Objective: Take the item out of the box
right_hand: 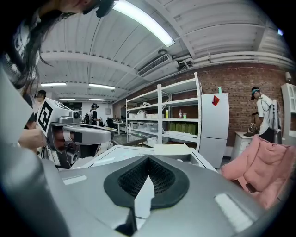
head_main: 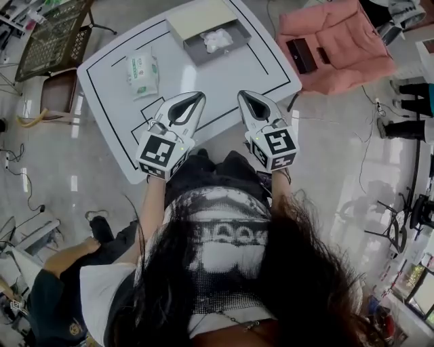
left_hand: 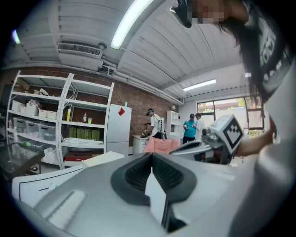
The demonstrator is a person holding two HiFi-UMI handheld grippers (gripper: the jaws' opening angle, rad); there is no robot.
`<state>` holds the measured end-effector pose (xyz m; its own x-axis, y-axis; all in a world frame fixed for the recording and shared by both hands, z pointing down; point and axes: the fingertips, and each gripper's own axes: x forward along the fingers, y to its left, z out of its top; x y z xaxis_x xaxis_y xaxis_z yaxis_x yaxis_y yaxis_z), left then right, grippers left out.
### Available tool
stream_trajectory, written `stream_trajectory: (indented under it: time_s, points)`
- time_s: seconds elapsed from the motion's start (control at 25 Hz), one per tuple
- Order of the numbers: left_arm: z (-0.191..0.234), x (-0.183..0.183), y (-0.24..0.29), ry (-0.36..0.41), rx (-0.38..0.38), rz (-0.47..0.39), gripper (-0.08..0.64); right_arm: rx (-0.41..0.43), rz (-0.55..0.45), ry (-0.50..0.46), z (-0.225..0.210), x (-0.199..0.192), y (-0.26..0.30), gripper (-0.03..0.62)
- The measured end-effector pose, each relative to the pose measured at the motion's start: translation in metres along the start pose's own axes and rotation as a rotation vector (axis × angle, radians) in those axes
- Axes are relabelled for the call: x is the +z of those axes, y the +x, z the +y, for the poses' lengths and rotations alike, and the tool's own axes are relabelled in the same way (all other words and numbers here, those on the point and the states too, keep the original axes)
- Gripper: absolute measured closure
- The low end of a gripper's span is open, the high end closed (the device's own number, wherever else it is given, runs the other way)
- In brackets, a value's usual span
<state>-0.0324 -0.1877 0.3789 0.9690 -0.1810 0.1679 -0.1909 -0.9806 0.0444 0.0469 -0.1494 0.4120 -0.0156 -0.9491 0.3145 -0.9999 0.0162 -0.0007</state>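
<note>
A grey open box (head_main: pixel 218 57) stands at the far side of the white table (head_main: pixel 115 135). Inside it lies a white crumpled item (head_main: pixel 217 39), and a beige lid (head_main: pixel 196 17) rests behind the box. My left gripper (head_main: pixel 197 97) and right gripper (head_main: pixel 242 95) hover side by side over the table's near edge, well short of the box. Both point toward it. Each is shut with nothing between its jaws, as the left gripper view (left_hand: pixel 151 155) and the right gripper view (right_hand: pixel 148 158) also show. The lid (right_hand: pixel 171 149) appears ahead in the right gripper view.
A green-and-white pack (head_main: pixel 142 73) lies on the table's left part. A pink armchair (head_main: pixel 336 44) stands to the right of the table, and a chair (head_main: pixel 54 41) to the left. A second person (head_main: pixel 54 284) sits at the lower left. Shelves and people fill the room beyond.
</note>
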Motion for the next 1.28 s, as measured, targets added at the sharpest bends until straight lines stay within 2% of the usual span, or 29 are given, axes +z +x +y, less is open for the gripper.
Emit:
stream_trajectory:
  time_s: [0.24, 0.44, 0.76, 1.28]
  points:
    - [0.000, -0.001, 0.012, -0.009, 0.017, 0.017, 0.560, 0.022, 0.013, -0.007, -0.016, -0.002, 0.007, 0.602]
    - [0.013, -0.001, 0.034, -0.014, 0.080, 0.030, 0.560, 0.064, 0.013, -0.018, -0.048, 0.001, 0.027, 0.601]
    - [0.030, 0.012, 0.086, -0.037, 0.223, 0.043, 0.560, 0.192, 0.043, -0.032, -0.107, 0.005, 0.065, 0.603]
    - [0.055, 0.008, 0.125, -0.057, 0.422, 0.086, 0.560, 0.433, 0.107, -0.088, -0.157, 0.000, 0.150, 0.592]
